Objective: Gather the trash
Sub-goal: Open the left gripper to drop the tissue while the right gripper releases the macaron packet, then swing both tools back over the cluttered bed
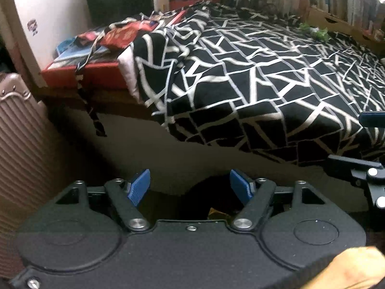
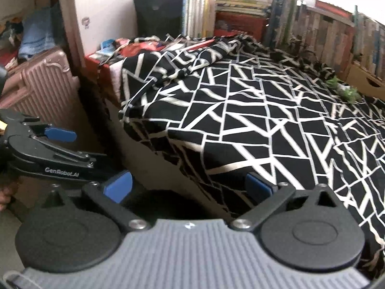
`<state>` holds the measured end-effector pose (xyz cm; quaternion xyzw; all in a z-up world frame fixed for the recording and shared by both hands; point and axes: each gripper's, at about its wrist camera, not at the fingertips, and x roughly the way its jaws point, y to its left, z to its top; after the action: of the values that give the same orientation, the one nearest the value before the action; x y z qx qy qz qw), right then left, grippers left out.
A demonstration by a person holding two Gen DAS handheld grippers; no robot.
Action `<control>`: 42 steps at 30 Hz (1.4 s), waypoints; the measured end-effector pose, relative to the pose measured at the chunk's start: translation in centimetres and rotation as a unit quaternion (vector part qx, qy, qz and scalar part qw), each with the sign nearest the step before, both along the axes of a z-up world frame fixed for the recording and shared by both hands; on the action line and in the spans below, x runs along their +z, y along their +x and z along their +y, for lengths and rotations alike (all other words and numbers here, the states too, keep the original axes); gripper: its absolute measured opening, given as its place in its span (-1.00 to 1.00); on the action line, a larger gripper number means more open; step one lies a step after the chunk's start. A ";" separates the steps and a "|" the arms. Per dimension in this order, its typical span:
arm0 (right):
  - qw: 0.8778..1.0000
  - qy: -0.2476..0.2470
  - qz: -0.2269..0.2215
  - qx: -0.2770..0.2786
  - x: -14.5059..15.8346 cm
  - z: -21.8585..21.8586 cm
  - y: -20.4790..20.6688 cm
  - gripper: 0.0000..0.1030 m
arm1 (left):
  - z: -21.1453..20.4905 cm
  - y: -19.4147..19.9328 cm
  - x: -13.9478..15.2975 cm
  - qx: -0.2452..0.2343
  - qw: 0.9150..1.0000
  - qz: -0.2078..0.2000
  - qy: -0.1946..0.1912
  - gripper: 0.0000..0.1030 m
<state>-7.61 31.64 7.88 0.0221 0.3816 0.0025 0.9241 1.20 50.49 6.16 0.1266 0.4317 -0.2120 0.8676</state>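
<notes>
"GenRobot.AI" in white on black body of left gripper (image 2: 60,133); nothing else legible.

Both cameras sit just behind their own grippers and look forward and downward at the bed (image 1: 264,77) from its near edge. The left view faces the bed's corner and the pink suitcase (image 1: 21,125) close by. The right view, just beside it, shares the bed, suitcase (image 2: 43,84) and book row (image 2: 240,2).

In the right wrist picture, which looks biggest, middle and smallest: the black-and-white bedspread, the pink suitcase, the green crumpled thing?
1. Bedspread
2. Pink suitcase
3. Green crumpled thing, though it lies farthest away, so it may look smaller than it is.
</notes>
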 end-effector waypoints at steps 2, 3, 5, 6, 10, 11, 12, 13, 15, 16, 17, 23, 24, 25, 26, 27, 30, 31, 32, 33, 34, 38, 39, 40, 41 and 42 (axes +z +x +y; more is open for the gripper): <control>1.000 0.001 -0.009 -0.010 0.7 -0.6 -0.3 1.00 | -0.3 -0.1 1.1 -0.012 1.000 -0.010 -0.008 0.39; 1.000 0.001 -0.014 -0.016 1.2 -0.9 -0.4 1.00 | -0.6 -0.2 1.7 -0.019 1.000 -0.016 -0.011 0.39; 0.999 0.002 -0.027 -0.029 2.4 -1.8 -0.5 1.00 | -1.3 -0.4 3.4 -0.032 0.999 -0.030 -0.020 0.40; 0.999 0.003 -0.034 -0.035 3.0 -2.2 -0.6 1.00 | -1.6 -0.4 4.3 -0.037 0.998 -0.035 -0.026 0.41; 0.996 0.003 -0.068 -0.056 6.3 -4.4 -0.9 1.00 | -3.2 -0.2 8.5 -0.077 0.994 -0.057 -0.060 0.46; 0.995 0.006 -0.075 -0.061 7.1 -5.1 -1.0 1.00 | -3.8 -0.2 9.7 -0.091 0.992 -0.060 -0.064 0.46; 0.995 0.012 -0.077 -0.066 8.0 -5.9 -1.1 1.00 | -4.4 -0.1 10.8 -0.103 0.990 -0.065 -0.067 0.46; 0.995 0.021 -0.074 -0.071 8.9 -6.7 -1.0 1.00 | -5.1 0.0 11.9 -0.117 0.988 -0.070 -0.073 0.46; 0.993 0.047 -0.066 -0.082 10.3 -8.7 -0.8 1.00 | -6.5 0.2 14.2 -0.141 0.983 -0.073 -0.088 0.46; 0.992 0.064 -0.064 -0.089 11.0 -9.7 -0.8 1.00 | -7.3 0.2 15.1 -0.149 0.982 -0.074 -0.094 0.46; 0.990 0.080 -0.063 -0.099 11.6 -10.7 -0.7 1.00 | -8.0 0.3 16.2 -0.157 0.979 -0.077 -0.101 0.46; 0.967 0.182 -0.090 -0.156 16.7 -18.3 -1.0 1.00 | -12.6 1.2 22.9 -0.203 0.963 -0.116 -0.130 0.52; 0.965 0.185 -0.097 -0.161 17.7 -19.4 -0.9 1.00 | -13.5 1.5 24.1 -0.209 0.960 -0.123 -0.136 0.53; 0.963 0.184 -0.106 -0.166 18.8 -20.7 -0.9 1.00 | -14.4 2.0 25.2 -0.215 0.957 -0.130 -0.142 0.54; 0.962 0.180 -0.114 -0.172 19.7 -21.8 -0.7 1.00 | -15.2 2.4 26.2 -0.219 0.955 -0.135 -0.148 0.55; 0.961 0.173 -0.123 -0.178 20.7 -22.8 -0.6 1.00 | -16.1 2.9 27.1 -0.222 0.952 -0.141 -0.154 0.55; 0.960 0.146 -0.153 -0.183 23.5 -25.8 0.0 1.00 | -19.2 4.4 29.8 -0.234 0.943 -0.170 -0.166 0.55; 0.960 0.135 -0.164 -0.182 24.3 -26.8 0.2 1.00 | -20.2 4.8 30.5 -0.235 0.939 -0.184 -0.168 0.55; 0.960 0.124 -0.174 -0.182 25.1 -27.8 0.5 1.00 | -21.4 5.2 31.2 -0.239 0.936 -0.197 -0.168 0.56; 0.960 0.115 -0.180 -0.182 25.6 -28.5 0.8 1.00 | -22.6 5.7 31.7 -0.242 0.934 -0.205 -0.166 0.56; 0.960 0.105 -0.187 -0.181 26.1 -29.4 1.2 1.00 | -23.9 6.2 32.0 -0.243 0.932 -0.213 -0.165 0.56; 0.959 0.082 -0.194 -0.191 25.9 -32.8 3.1 1.00 | -29.1 8.5 31.7 -0.235 0.933 -0.214 -0.167 0.60; 0.959 0.078 -0.190 -0.195 25.4 -33.5 3.7 1.00 | -30.4 9.2 31.3 -0.232 0.935 -0.208 -0.168 0.61; 0.960 0.072 -0.183 -0.200 24.6 -34.2 4.3 1.00 | -31.6 9.9 30.6 -0.231 0.937 -0.201 -0.166 0.63; 0.961 0.066 -0.175 -0.205 23.9 -34.8 5.0 1.00 | -32.8 10.7 29.6 -0.230 0.941 -0.192 -0.161 0.64; 0.962 0.056 -0.164 -0.210 22.9 -35.5 5.7 1.00 | -34.2 11.5 28.7 -0.228 0.944 -0.183 -0.153 0.64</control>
<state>-1.94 -3.82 30.81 0.1530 0.2104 -0.1664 0.9511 12.70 16.30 34.87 0.1234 0.1877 -0.4407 0.8691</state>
